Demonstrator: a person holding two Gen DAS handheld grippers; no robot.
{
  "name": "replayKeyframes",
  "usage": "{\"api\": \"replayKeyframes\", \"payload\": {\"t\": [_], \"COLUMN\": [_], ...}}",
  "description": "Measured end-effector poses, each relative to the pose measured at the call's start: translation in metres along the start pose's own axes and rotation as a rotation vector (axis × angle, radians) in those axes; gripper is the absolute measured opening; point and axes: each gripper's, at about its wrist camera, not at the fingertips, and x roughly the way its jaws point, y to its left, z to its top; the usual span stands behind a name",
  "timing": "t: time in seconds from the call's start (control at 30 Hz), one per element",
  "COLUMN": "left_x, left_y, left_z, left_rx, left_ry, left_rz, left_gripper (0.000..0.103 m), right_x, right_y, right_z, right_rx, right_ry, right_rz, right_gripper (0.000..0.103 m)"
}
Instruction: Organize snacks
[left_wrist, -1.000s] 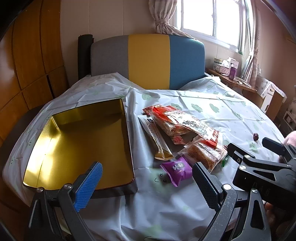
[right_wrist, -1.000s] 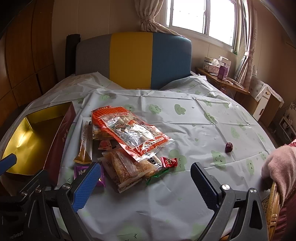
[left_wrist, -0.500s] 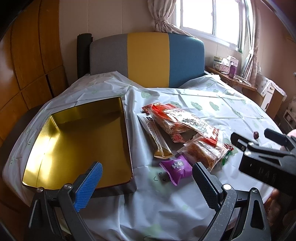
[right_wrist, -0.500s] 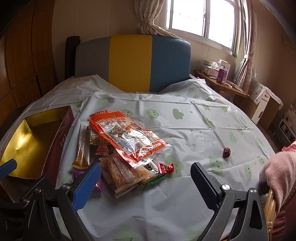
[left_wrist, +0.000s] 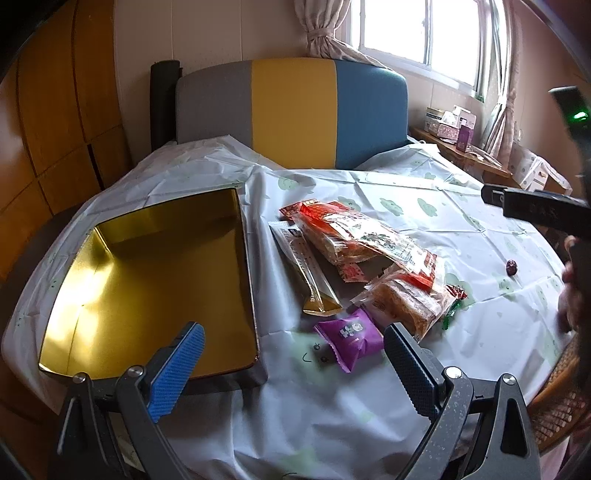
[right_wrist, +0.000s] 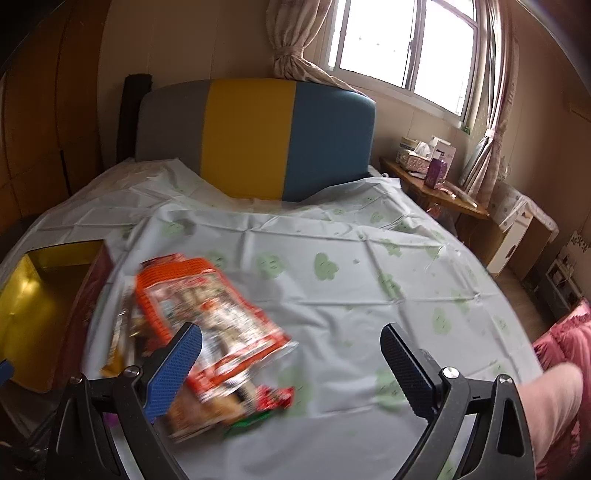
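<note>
A gold-lined box (left_wrist: 147, 288) sits open on the left of the table. Right of it lies a pile of snacks: a large red bag (left_wrist: 365, 240), a long gold-tipped stick pack (left_wrist: 306, 273), a bag of brown pastries (left_wrist: 406, 299) and a purple packet (left_wrist: 349, 338). My left gripper (left_wrist: 291, 365) is open and empty, just short of the purple packet. My right gripper (right_wrist: 291, 369) is open and empty above the table, with the red bag (right_wrist: 210, 317) at its left finger; the view is blurred. The box also shows in the right wrist view (right_wrist: 37, 314).
A small dark red candy (left_wrist: 511, 266) lies alone at the table's right. A grey, yellow and blue headboard (left_wrist: 291, 114) stands behind the table. A wooden side table (right_wrist: 436, 192) with boxes is at the back right. A wicker chair edge (left_wrist: 557, 402) is at the near right.
My right gripper has risen and swung forward over the table, blurring its view; in the left view it now sits higher at the right edge. The left gripper has barely moved.
</note>
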Motion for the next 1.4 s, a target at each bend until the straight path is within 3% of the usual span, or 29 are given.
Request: {"api": "replayKeyframes", "payload": {"t": [0.13, 0.3, 0.37, 0.47, 0.6, 1.0, 1.13, 1.2, 1.33, 1.4], "left_x": [0.007, 0.022, 0.032, 0.049, 0.073, 0.138, 0.154, 0.159, 0.163, 0.160], "left_y": [-0.003, -0.009, -0.012, -0.013, -0.017, -0.048, -0.054, -0.059, -0.065, -0.069], "left_z": [0.004, 0.018, 0.027, 0.040, 0.056, 0.069, 0.070, 0.072, 0.076, 0.080], "left_rx": [0.016, 0.012, -0.021, -0.100, -0.202, -0.262, -0.290, -0.286, -0.267, -0.242], "left_ry": [0.034, 0.094, 0.142, 0.204, 0.257, 0.292, 0.312, 0.314, 0.295, 0.278], "left_rz": [-0.038, -0.124, -0.187, -0.253, -0.326, -0.319, -0.359, -0.359, -0.358, -0.359], "left_gripper": [0.095, 0.067, 0.045, 0.043, 0.043, 0.041, 0.040, 0.035, 0.005, 0.001], "right_x": [0.027, 0.060, 0.072, 0.079, 0.079, 0.082, 0.085, 0.087, 0.089, 0.090], "right_y": [-0.022, -0.050, -0.064, -0.083, -0.091, -0.089, -0.090, -0.090, -0.088, -0.086], "right_z": [0.012, 0.009, 0.006, 0.005, 0.003, 0.007, 0.007, 0.007, 0.006, 0.006], "right_rx": [-0.024, 0.004, 0.085, 0.211, 0.256, 0.266, 0.272, 0.268, 0.259, 0.246], "right_ry": [0.002, 0.048, 0.103, 0.131, 0.133, 0.131, 0.138, 0.145, 0.151, 0.154], "right_rz": [-0.035, -0.053, -0.024, 0.012, 0.025, 0.053, 0.060, 0.057, 0.056, 0.051], "right_gripper": [0.099, 0.095, 0.094, 0.092, 0.092, 0.092, 0.092, 0.092, 0.091, 0.088]}}
